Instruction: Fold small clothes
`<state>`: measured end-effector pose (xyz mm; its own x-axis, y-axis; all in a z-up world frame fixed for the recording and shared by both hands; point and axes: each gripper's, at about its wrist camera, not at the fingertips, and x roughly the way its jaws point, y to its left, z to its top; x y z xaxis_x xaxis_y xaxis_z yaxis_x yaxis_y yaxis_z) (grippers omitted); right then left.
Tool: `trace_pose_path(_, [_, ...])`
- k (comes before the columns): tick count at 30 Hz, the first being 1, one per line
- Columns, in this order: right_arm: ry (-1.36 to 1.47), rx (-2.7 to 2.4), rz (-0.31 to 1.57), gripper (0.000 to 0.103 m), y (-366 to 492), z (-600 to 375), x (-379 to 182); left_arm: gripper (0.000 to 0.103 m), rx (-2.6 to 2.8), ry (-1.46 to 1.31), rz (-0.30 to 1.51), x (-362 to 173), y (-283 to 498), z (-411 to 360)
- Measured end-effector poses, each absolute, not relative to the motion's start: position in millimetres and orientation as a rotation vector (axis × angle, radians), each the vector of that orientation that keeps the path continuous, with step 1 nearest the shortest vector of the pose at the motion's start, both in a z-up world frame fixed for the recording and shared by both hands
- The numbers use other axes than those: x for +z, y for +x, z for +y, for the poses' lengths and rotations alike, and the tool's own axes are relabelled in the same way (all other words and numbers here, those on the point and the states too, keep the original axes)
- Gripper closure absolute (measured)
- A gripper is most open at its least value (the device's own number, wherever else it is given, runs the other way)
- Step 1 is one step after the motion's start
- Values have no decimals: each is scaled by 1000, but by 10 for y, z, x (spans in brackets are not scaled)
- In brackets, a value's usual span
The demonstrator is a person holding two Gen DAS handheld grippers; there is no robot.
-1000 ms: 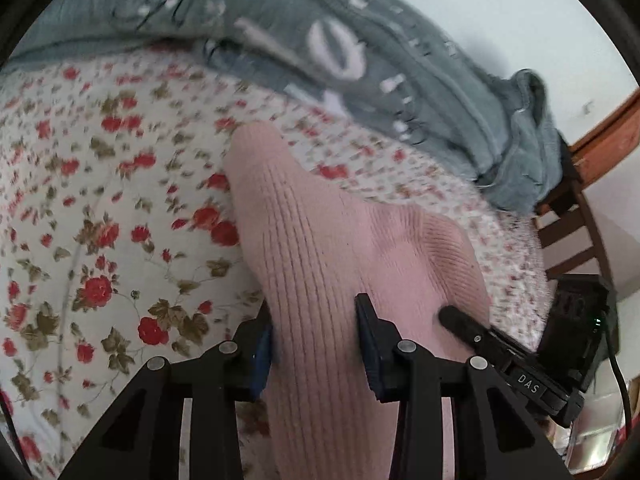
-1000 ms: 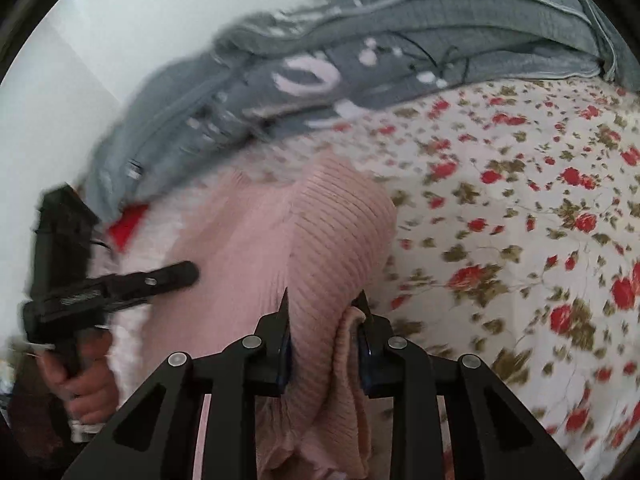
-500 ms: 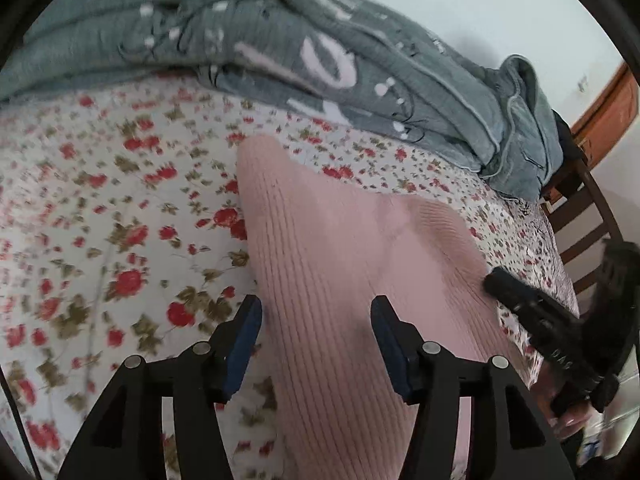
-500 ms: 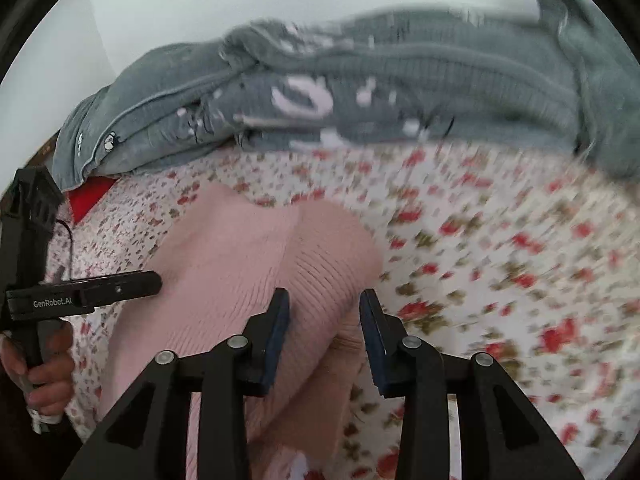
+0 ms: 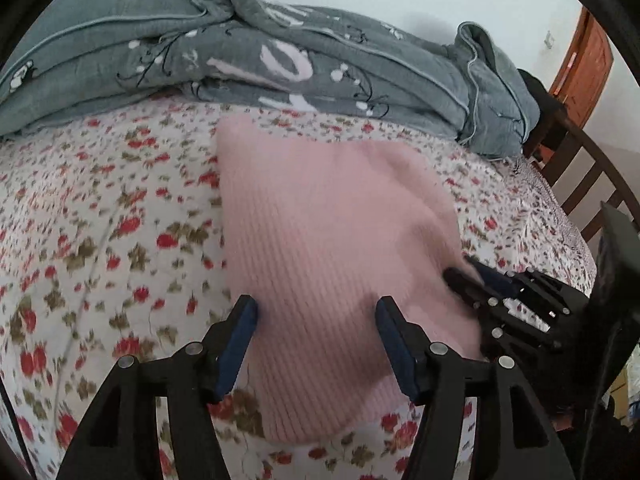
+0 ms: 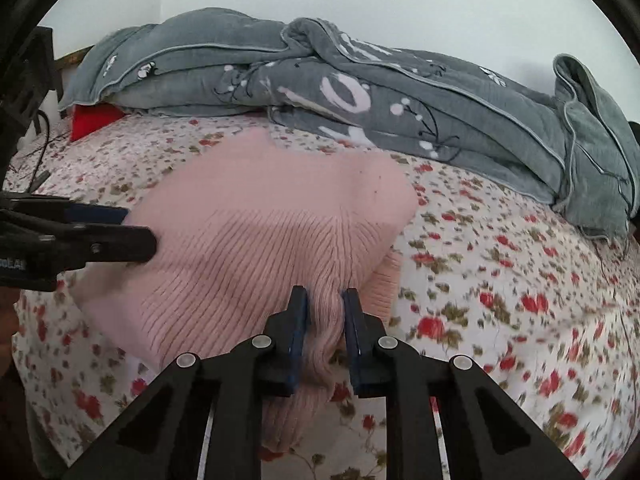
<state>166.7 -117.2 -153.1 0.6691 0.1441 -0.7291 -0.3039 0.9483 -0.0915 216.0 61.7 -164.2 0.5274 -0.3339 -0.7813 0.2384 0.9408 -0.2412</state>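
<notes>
Nearest us, our right hand-held gripper (image 6: 323, 300) has just been closing and now pinches a bunched ridge of the pink knit garment (image 6: 256, 240) between its pads. Our left hand-held gripper (image 5: 316, 312) has just been opening; its jaws stand wide astride the garment without pressing it. The garment lies folded on the floral bed (image 6: 500, 280), near its front edge; its underside layers are hidden. Beyond, a rumpled grey quilt (image 6: 360, 92) lines the far edge, half-covering something red (image 6: 94, 120).
</notes>
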Motion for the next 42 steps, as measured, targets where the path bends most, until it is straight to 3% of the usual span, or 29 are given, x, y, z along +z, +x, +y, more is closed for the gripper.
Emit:
trace_pose_path(17, [-62,302,795,84,1275,-1539,-1070,44,-324,-223,956,-1500,1800,910])
trace_pose_path(37, [40,351,811,83,1006,-1650,-1171,44,-302,-65,1014,-1693,1546,732])
trace_pose_path(42, [64,398,830,71,1030,-1517,-1251,46,-302,-52,1029,-1790,1637,609])
